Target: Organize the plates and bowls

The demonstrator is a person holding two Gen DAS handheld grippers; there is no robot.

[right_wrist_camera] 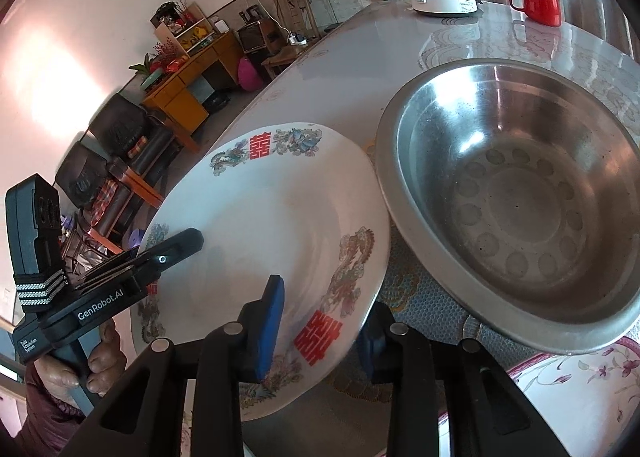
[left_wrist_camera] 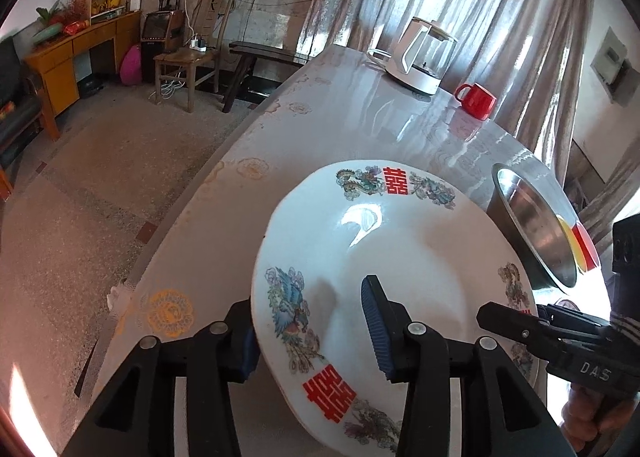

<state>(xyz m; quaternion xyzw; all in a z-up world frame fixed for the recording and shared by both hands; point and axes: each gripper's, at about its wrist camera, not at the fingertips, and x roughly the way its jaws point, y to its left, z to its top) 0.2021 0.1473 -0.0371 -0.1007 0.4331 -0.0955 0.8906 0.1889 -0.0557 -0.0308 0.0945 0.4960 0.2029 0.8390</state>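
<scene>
A white plate (right_wrist_camera: 272, 225) with red double-happiness marks is held tilted above the table (left_wrist_camera: 360, 113), its left rim pinched by the left gripper (left_wrist_camera: 312, 331), its near right rim by the right gripper (right_wrist_camera: 320, 331). Just right, touching its edge, sits the steel bowl (right_wrist_camera: 516, 193).

Sunlit curtains (left_wrist_camera: 460, 9) hang behind the glossy table (left_wrist_camera: 340, 109); a wooden chair (left_wrist_camera: 196, 53) and desk (left_wrist_camera: 76, 57) stand on speckled floor (left_wrist_camera: 100, 177).

Black grippers (right_wrist_camera: 316, 331), blue-padded fingers (right_wrist_camera: 272, 321), striped strap (right_wrist_camera: 38, 291).
</scene>
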